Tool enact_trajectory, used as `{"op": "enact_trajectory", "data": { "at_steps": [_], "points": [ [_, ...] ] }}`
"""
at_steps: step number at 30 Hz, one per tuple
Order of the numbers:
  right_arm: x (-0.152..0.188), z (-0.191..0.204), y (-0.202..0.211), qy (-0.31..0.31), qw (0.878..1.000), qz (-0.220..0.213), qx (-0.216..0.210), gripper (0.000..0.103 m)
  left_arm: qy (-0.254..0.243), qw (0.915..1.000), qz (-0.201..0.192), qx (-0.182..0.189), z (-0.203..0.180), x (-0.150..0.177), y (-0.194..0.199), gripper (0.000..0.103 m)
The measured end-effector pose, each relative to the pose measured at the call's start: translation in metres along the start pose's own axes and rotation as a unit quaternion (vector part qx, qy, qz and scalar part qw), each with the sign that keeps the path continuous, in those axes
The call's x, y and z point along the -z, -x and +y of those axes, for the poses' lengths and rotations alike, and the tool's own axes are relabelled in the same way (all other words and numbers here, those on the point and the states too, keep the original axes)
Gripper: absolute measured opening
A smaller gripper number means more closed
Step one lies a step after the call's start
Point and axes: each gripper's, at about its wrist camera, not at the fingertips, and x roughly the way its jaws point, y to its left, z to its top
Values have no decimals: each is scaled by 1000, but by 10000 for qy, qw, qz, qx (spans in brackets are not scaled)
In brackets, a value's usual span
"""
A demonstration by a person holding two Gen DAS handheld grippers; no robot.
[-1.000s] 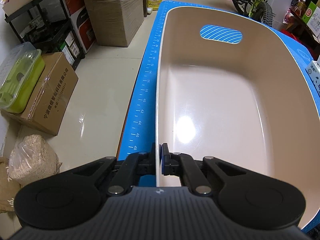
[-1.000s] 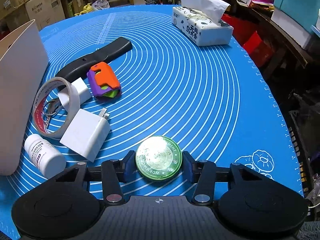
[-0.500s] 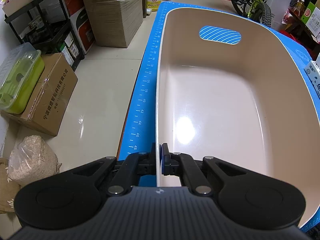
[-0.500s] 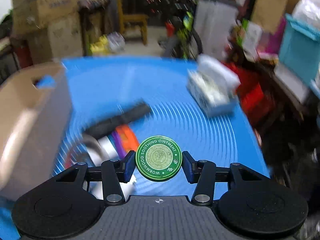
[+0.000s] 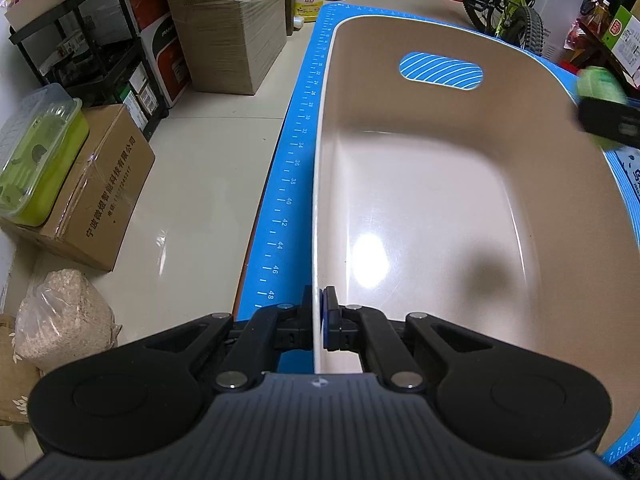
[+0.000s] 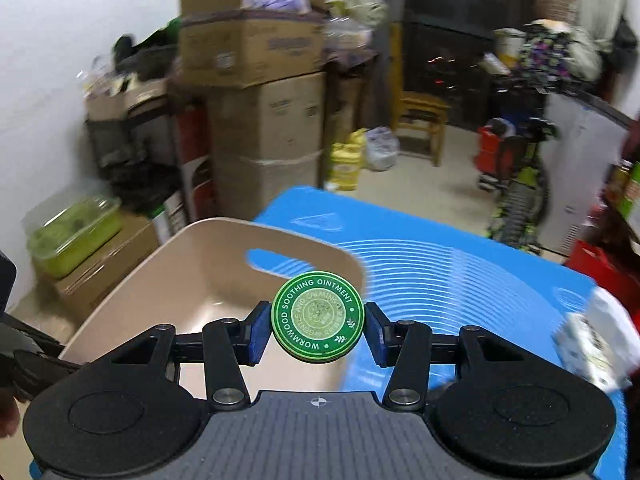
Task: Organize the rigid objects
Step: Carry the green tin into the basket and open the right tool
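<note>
— Start close in. What has the right gripper got?

— A round green ointment tin, flat as a puck, pinched edge to edge between the blue pads, its printed lid facing the camera. The jaws stand at a middling width, set by the tin itself.

— And where does it go from there?

— The beige plastic bin lies just beyond and to the left of the tin in the right wrist view, open top up, its long axis running away from the camera toward the handle cut-out. The tin hangs above the blue mat, about at the bin's right-hand rim, so I judge the move to be a short carry leftward over the wall, then a release.

— The other hand?

— The left gripper is clamped tight on the bin's near rim, steadying it. In its view the bin's floor is bare, and the tin shows as a green blur at the far right edge — the right hand is plainly the one nearer the drop.

— Beyond that?

— A tissue pack on the mat, then cardboard boxes.
</note>
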Motion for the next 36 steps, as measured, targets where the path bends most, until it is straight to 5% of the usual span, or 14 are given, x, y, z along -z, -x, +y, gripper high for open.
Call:
{"op": "enact_trajectory", "data": {
  "at_steps": [9,18,36],
  "points": [
    [-15,37,-76,93,9955,901,-262,55,18,10000,-7,27,0,2,-1,4],
    [-1,53,-132,403,9857,1635,-69,55,-24,10000,-20,9,-2,2,-1,5],
    [6,80,-160,672,9762,2059,66,55,-19,10000,-30,21,1,2,-1,5]
  ]
}}
